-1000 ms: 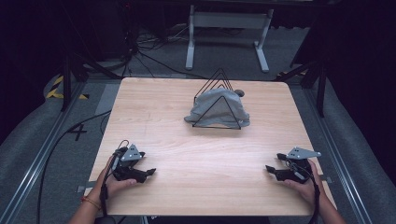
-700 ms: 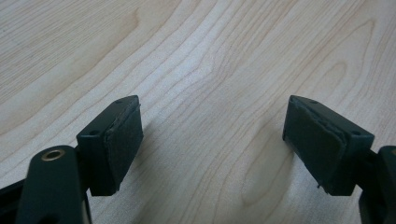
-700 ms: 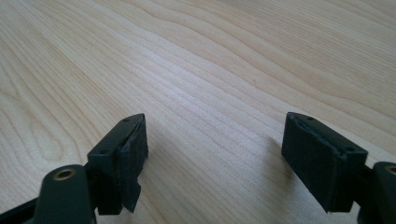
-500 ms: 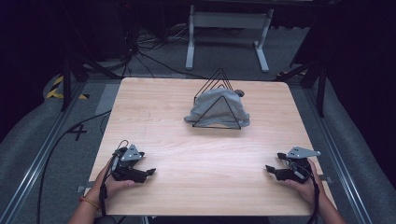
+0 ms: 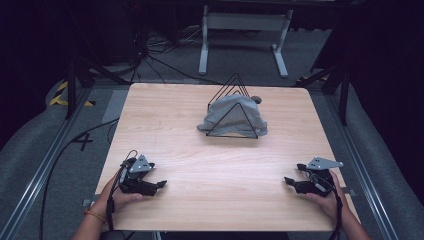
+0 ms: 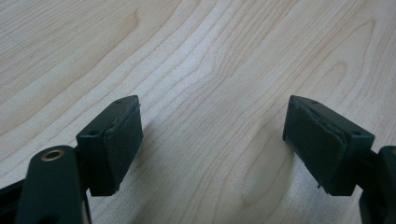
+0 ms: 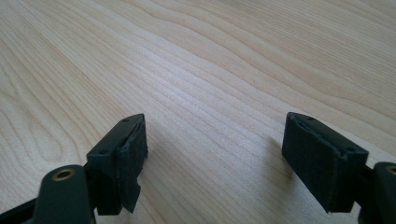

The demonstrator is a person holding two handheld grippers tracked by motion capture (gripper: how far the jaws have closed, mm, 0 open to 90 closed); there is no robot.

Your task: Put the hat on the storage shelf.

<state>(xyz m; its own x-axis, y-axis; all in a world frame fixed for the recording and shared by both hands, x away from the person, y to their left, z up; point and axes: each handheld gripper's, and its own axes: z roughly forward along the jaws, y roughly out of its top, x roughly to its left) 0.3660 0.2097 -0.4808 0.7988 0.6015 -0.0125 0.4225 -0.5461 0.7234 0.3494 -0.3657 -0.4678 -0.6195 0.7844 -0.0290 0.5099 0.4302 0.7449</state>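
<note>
Both my grippers, left (image 5: 161, 184) and right (image 5: 287, 180), sit wide open near the surface's (image 5: 220, 165) front edge, cloth-draped rack (image 5: 233, 115) well beyond.

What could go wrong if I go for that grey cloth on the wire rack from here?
1. The grey cloth is draped over the black wire rack, so pulling it may drag or tip the light frame.
2. Both the left gripper and right gripper rest open near the table's front edge, far from the cloth, so the reach is long.
3. A small grey object behind the rack could get knocked.
</note>
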